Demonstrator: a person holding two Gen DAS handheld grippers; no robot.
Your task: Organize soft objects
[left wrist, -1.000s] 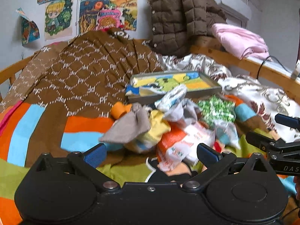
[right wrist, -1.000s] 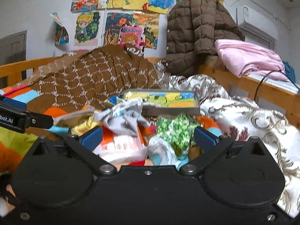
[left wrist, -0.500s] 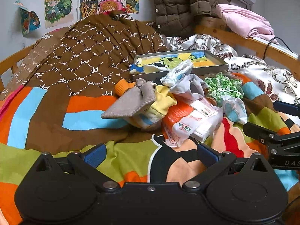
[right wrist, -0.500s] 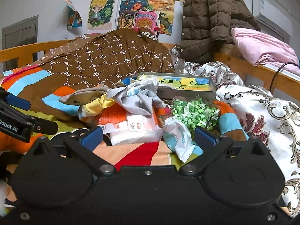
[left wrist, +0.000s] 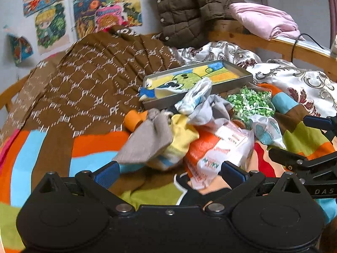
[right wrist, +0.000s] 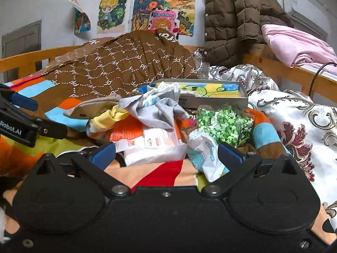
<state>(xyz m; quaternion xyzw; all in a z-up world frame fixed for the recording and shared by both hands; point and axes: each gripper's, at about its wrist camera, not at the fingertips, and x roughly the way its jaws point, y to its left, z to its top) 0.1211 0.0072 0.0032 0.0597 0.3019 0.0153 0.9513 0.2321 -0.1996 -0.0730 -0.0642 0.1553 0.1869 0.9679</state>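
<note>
Left wrist view: left tool point(left wrist: 169, 171) wide open, empty, low over the bed point(left wrist: 42, 147). Soft pile dead ahead; grey sock point(left wrist: 147, 142) nearest, lying on yellow sock point(left wrist: 183, 137). Best pinch the grey one alone by its loose edge.

Right wrist view: right tool point(right wrist: 166, 154) open, empty, near tissue pack point(right wrist: 151, 145); tray point(right wrist: 210, 99) behind the pile.

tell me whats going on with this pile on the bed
A person holds two tongs, both open and empty, in front of a heap of soft items on the striped blanket. The left tongs face a grey sock; the right tongs face a white packet. A metal tray sits behind the heap.
</note>
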